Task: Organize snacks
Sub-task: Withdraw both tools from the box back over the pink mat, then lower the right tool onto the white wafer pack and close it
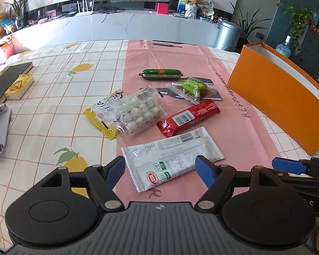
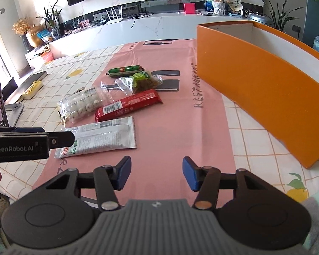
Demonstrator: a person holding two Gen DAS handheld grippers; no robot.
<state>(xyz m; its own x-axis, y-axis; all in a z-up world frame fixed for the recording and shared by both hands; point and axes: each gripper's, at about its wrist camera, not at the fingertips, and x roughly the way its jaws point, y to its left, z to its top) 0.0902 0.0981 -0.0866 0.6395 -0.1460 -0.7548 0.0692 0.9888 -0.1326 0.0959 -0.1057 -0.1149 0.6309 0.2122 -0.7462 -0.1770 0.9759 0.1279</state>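
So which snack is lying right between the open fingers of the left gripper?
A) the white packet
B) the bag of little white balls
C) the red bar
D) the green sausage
A: in the left wrist view the white packet lies on the pink mat with its near end between the spread fingers of the left gripper; the red bar, the bag of little white balls and the green sausage lie farther away.
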